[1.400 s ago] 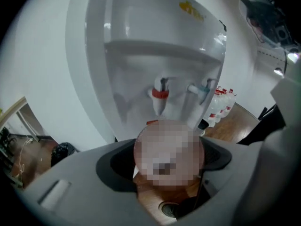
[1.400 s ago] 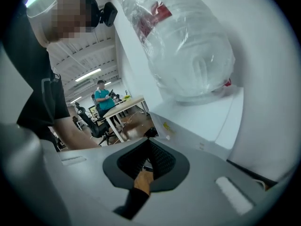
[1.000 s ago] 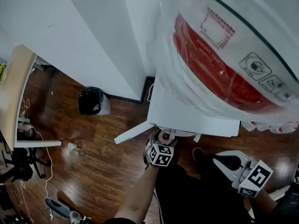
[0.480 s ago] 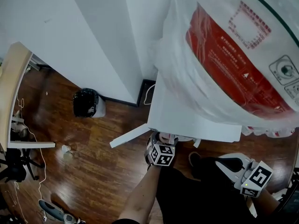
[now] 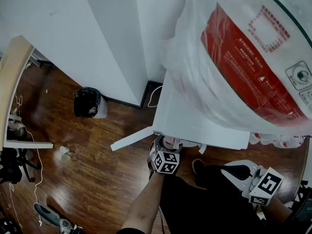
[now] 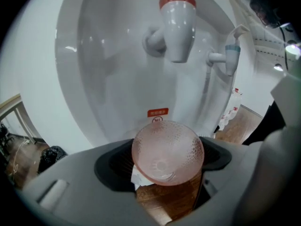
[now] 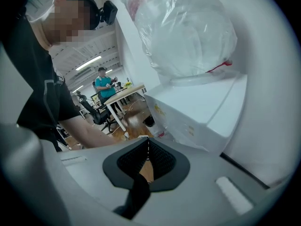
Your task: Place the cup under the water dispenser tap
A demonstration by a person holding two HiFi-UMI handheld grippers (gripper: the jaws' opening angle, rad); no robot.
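Dark wooden flooring [image 5: 97,174] and white walls are recorded in the head view, with a black bin [image 5: 88,103] at the left of the frame. A white water dispenser [image 5: 195,116] is seen right of centre, topped by a large bottle [image 5: 253,67] wrapped in clear plastic and marked with a red label. The left hand-held gripper [image 5: 167,143] is positioned at the dispenser's front, at lower centre. In the left gripper view, a pink dimpled cup [image 6: 168,150] is clamped between its jaws. The cup is seen low in the frame, mouth turned towards the camera, below the red-banded tap [image 6: 178,27]. A blue-banded tap [image 6: 229,58] is noted at upper right. The right hand-held gripper [image 5: 229,169] is held at the lower right of the head view, jaws pressed together with nothing between them.
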